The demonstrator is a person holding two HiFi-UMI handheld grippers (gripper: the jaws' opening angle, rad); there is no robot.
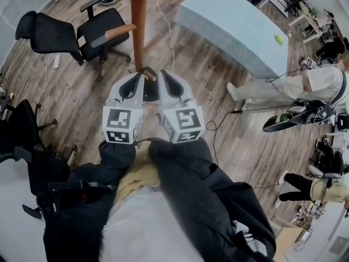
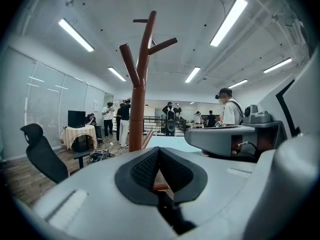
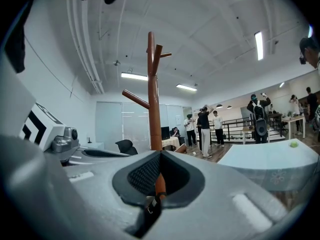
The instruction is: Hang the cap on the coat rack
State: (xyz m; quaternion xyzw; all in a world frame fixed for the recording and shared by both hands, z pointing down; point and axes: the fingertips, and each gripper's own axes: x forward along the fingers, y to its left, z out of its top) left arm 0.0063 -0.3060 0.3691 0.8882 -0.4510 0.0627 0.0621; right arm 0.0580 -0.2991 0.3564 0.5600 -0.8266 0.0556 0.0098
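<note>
The wooden coat rack [image 1: 137, 26] rises just beyond my two grippers, and one low peg [image 1: 148, 73] points back toward them. A dark cap [image 1: 151, 90] hangs between the grippers under that peg. My left gripper [image 1: 136, 78] and right gripper [image 1: 168, 76] stand side by side, each shut on an edge of the cap. In the left gripper view the rack [image 2: 137, 109] is straight ahead, and dark fabric [image 2: 170, 211] hangs from the closed left gripper [image 2: 159, 154]. In the right gripper view a dark strap with a buckle [image 3: 150, 210] hangs from the closed right gripper [image 3: 160, 156], with the rack [image 3: 152, 99] behind.
A black office chair [image 1: 82, 31] stands left of the rack and a pale blue table [image 1: 229, 21] to its right. Another dark chair [image 1: 16, 130] is at the left edge. A person [image 1: 305, 86] is at the far right, and cables run across the wooden floor.
</note>
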